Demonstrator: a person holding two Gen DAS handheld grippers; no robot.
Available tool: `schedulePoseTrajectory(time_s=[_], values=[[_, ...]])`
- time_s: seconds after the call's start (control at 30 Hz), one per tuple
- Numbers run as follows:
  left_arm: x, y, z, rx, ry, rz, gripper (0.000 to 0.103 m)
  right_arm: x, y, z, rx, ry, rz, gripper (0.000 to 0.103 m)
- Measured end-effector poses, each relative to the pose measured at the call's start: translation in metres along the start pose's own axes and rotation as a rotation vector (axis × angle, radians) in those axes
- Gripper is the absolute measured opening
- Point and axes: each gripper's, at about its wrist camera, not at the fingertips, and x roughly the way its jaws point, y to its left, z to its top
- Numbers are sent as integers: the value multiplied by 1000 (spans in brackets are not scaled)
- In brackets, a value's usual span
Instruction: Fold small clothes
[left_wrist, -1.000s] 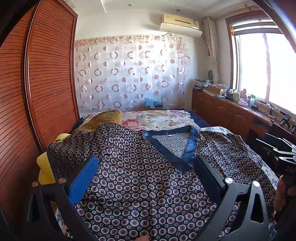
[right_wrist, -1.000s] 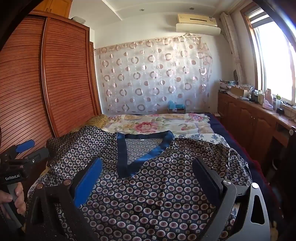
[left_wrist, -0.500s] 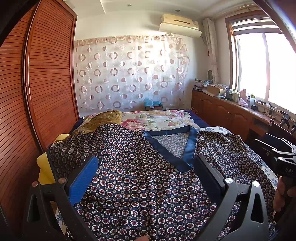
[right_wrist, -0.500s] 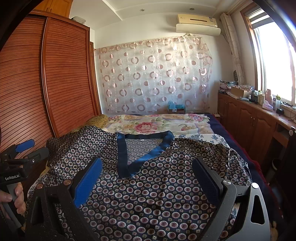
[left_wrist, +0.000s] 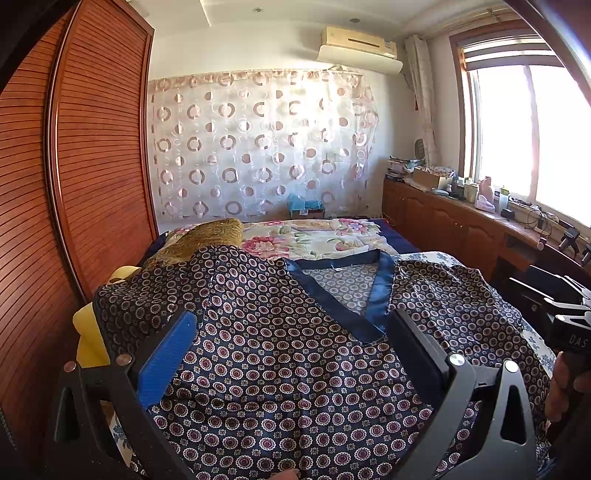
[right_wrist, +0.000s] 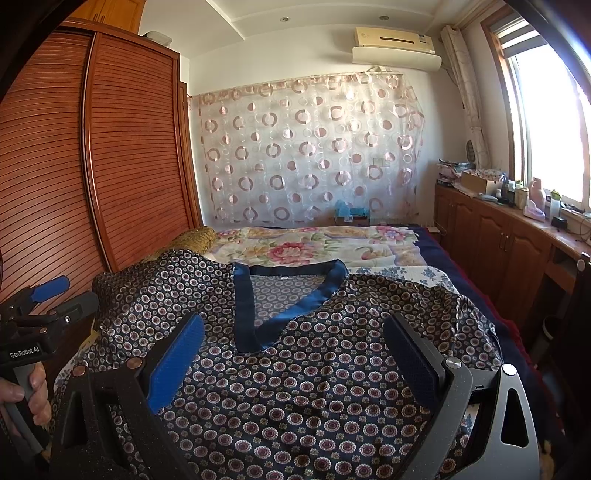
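Now, left gripper: jaws spread wide, holding nothing; blue pad on the left finger, dark pad on the right; poised above the near half of the garment. Whether the fingertips touch the cloth cannot be told.
Right gripper: jaws likewise spread wide and empty, above the near middle of the garment just below the point of its V-neck.
Hands: in the right wrist view, a hand grips the left gripper's handle at the near left edge; in the left wrist view, fingers around the right gripper's handle show at the near right edge.
Patterned shirt: dark navy cloth with small round medallions, spread front-up over the near end of the bed, neck toward the far side; cloth wrinkled, left shoulder humped over something beneath.
Neck trim: plain blue satin band forming a V, lying between the two fingers' lines of sight.
Bed cover: floral, pale with pink blooms, beyond the shirt's collar.
Gold pillow: far left of the bed, just behind the shirt's left shoulder.
Yellow item: near left, partly under the shirt's edge; identity unclear.
Wardrobe: slatted reddish wood, along the left.
Curtain: sheer with ring pattern, on the far wall.
Cabinets: low wooden run under the window, right side, top cluttered.
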Motion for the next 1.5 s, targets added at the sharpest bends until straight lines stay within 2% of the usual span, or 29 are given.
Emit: schedulePoseTrajectory(time_s=[1.5], values=[[-2,-6,2,3,-4,-1,103,-2,1,1,3,1,7,98]])
